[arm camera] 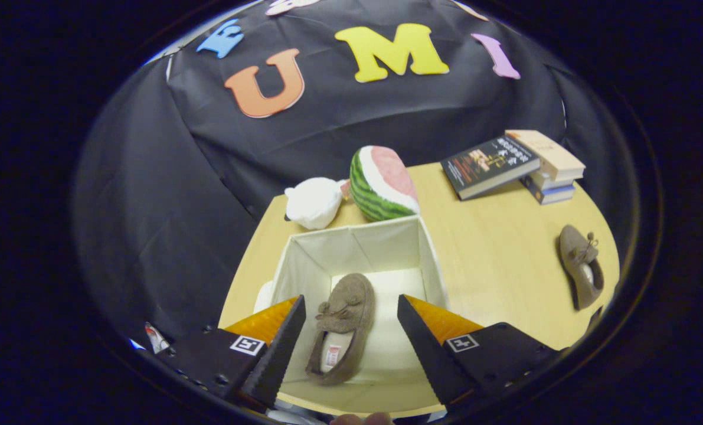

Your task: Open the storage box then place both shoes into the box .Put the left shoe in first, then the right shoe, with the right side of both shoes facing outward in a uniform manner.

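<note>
A white fabric storage box [425, 260] stands open on the wooden table, just below and ahead of my fingers. One brown moccasin shoe [342, 327] lies flat on the box floor, toe pointing away, seen between my fingers but well below them. My gripper [351, 321] hangs open above the box, with nothing between its fingers. The second brown shoe [581, 273] lies on the table far to the right of the box, with a small bow on its top.
Behind the box sit a watermelon-slice plush [383, 183] and a white plush toy [314, 202]. A stack of books [513, 165] rests at the table's back right. Bare wooden table [499, 254] stretches between the box and the second shoe.
</note>
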A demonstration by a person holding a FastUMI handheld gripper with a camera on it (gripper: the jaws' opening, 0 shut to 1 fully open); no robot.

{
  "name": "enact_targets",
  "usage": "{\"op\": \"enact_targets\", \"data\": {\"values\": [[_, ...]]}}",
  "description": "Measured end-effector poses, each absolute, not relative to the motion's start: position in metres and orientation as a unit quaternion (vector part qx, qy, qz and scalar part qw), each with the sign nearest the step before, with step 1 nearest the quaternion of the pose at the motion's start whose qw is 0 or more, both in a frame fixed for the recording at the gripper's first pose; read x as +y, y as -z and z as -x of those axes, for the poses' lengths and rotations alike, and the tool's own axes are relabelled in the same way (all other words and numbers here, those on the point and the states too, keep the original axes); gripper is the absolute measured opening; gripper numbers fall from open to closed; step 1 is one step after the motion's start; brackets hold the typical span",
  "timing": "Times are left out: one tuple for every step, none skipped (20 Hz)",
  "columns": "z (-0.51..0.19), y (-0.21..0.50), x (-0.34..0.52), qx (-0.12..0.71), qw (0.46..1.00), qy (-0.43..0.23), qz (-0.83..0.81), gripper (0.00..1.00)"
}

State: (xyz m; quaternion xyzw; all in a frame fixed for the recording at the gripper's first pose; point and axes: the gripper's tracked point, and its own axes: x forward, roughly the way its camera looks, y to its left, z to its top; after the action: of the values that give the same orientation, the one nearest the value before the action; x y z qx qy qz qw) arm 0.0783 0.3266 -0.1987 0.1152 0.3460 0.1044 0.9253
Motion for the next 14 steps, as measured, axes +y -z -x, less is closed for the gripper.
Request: {"op": "enact_targets", "data": {"values": [[-0.076, 0.187, 0.320, 0.330, 0.932, -0.112, -0.105, 0.95], [-0.074, 0.175, 0.312, 0.313, 0.938, -0.117, -0.093, 0.96], [-0.073, 0.163, 0.303, 0.295, 0.944, -0.121, -0.082, 0.96], [-0.072, 0.149, 0.293, 0.277, 0.950, -0.123, -0.071, 0.96], [-0.071, 0.137, 0.282, 0.261, 0.955, -0.124, -0.063, 0.96], [-0.069, 0.127, 0.270, 0.246, 0.960, -0.124, -0.058, 0.96], [-0.068, 0.118, 0.258, 0.233, 0.963, -0.126, -0.056, 0.96], [-0.067, 0.109, 0.246, 0.224, 0.964, -0.130, -0.061, 0.96], [-0.065, 0.104, 0.234, 0.219, 0.965, -0.130, -0.064, 0.96], [-0.064, 0.097, 0.216, 0.211, 0.967, -0.128, -0.062, 0.96], [-0.064, 0.092, 0.200, 0.205, 0.969, -0.125, -0.062, 0.96], [-0.063, 0.090, 0.185, 0.200, 0.970, -0.123, -0.063, 0.96], [-0.064, 0.089, 0.168, 0.196, 0.971, -0.120, -0.065, 0.96], [-0.066, 0.091, 0.151, 0.194, 0.972, -0.116, -0.069, 0.96]]}}
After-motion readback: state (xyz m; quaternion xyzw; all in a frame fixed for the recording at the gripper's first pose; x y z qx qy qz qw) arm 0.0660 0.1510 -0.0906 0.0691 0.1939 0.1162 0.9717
